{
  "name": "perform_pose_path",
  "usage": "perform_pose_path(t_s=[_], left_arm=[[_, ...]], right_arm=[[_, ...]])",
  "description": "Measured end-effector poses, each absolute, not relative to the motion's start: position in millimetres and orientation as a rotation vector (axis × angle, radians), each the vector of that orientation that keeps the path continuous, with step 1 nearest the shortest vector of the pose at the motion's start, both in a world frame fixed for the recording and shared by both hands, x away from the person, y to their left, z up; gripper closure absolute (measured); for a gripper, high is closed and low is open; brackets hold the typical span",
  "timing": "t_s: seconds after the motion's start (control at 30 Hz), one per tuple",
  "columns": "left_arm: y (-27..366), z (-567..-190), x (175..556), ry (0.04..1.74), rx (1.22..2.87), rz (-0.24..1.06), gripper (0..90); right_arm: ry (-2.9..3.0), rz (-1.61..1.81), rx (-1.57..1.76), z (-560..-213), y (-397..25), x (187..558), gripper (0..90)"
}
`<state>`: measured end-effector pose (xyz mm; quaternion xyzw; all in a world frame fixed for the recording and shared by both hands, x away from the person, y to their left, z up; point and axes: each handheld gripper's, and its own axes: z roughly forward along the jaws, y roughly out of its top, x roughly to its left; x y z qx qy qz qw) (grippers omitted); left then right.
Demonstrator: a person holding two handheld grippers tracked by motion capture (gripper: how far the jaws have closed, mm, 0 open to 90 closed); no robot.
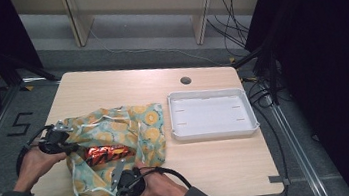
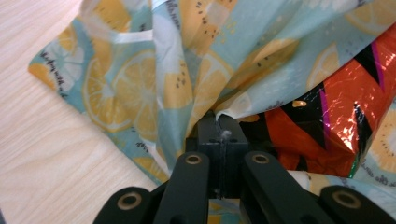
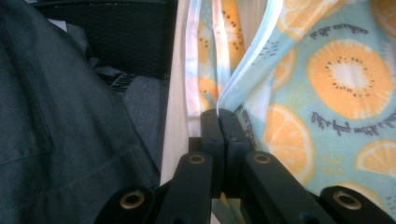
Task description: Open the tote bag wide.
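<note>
High view: left tool (image 1: 71,147) and right tool (image 1: 115,195) each pinch the fruit-print bag (image 1: 148,126).

snack packet (image 1: 109,154) inside bag (image 1: 149,131), tray (image 1: 215,130) right

A pale blue cloth bag (image 1: 116,135) printed with orange citrus slices lies crumpled on the wooden table (image 1: 211,169), just left of a white tray (image 1: 212,113). Its mouth is held apart, exposing a shiny red-orange snack packet (image 1: 108,153) with black markings lying flat inside, lengthwise across the opening.
</note>
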<state>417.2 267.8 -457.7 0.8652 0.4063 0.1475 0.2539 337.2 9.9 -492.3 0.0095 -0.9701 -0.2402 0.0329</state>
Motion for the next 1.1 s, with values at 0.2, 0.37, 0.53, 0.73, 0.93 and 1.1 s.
perform_pose_path(t_s=[0.2,0.37,0.53,0.73,0.93,1.1], left_arm=[[263,-450,413,1.077,2.324,0.413,86.8],[260,-443,406,1.058,2.302,0.415,77.6],[260,-428,394,1.045,2.281,0.439,64.9],[254,-412,373,0.970,2.240,0.433,61.2],[246,-427,361,0.966,2.267,0.358,59.6],[242,-441,362,1.019,2.263,0.359,54.4]], right_arm=[[-2.936,-0.905,-0.139,-462,-3,345,70.9],[-2.918,-1.094,-0.306,-434,-25,360,63.4],[-3.004,-1.111,-0.407,-435,-34,382,62.2],[-3.090,-1.016,-0.507,-447,-33,391,60.7],[-3.082,-1.010,-0.518,-448,-35,391,59.7],[-3.084,-1.029,-0.491,-449,-38,392,58.9]])
